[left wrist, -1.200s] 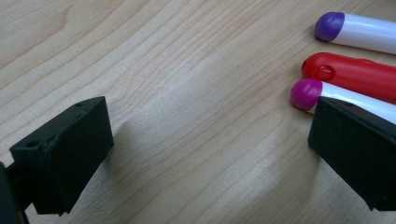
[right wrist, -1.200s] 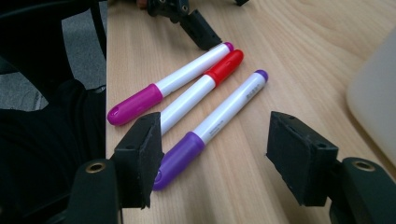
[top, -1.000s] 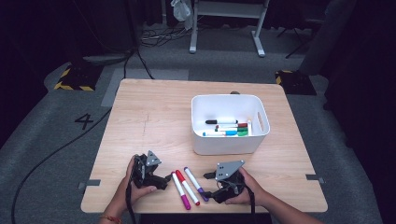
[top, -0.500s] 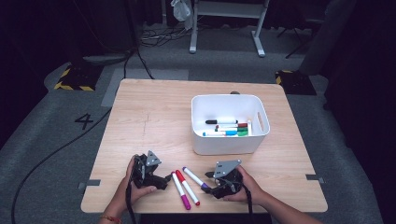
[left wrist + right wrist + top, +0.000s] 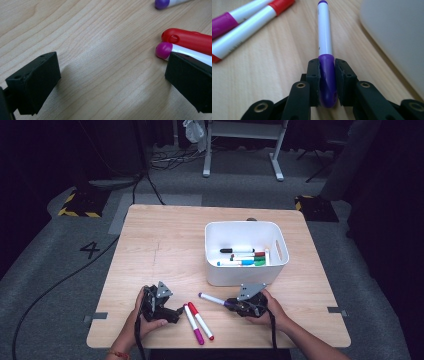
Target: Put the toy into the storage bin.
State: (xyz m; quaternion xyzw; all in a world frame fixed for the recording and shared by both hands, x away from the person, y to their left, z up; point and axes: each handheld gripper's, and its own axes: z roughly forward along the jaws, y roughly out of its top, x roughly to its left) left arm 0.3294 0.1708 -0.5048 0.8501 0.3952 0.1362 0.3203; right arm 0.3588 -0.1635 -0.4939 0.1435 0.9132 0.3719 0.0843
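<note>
A: Three markers are still sitting outside the bin, as far as I'm seeing. Starting at the left: my left gripper (image 5: 172,312) is resting on the table (image 5: 150,250) at about seven o'clock from the centre, its jaws standing wide apart with nothing but bare wood between them.

B: Are the loose markers anywhere near it?

A: Just beside it, toward three o'clock. The magenta-capped marker (image 5: 193,325) and the red-capped marker (image 5: 201,321) are lying side by side, touching or nearly so. In the left gripper view their caps are showing by the right-hand jaw, the magenta cap (image 5: 163,50) partly tucked behind it.

B: And the right side?

A: My right gripper (image 5: 231,303) has just been closing, and its jaws are now clamping the purple cap end of the purple-capped marker (image 5: 325,37). The marker is still lying low over the wood, its barrel pointing away toward nine o'clock in the high view.

B: So how far along are we?

A: I'm judging roughly halfway or a little past. The white bin (image 5: 280,270) at one o'clock from the right gripper is already holding several markers: black, red, blue and green ones, lying flat on its floor. What's left, I'm reckoning, is lifting this purple one into the bin, then fetching the magenta and red pair.
</note>
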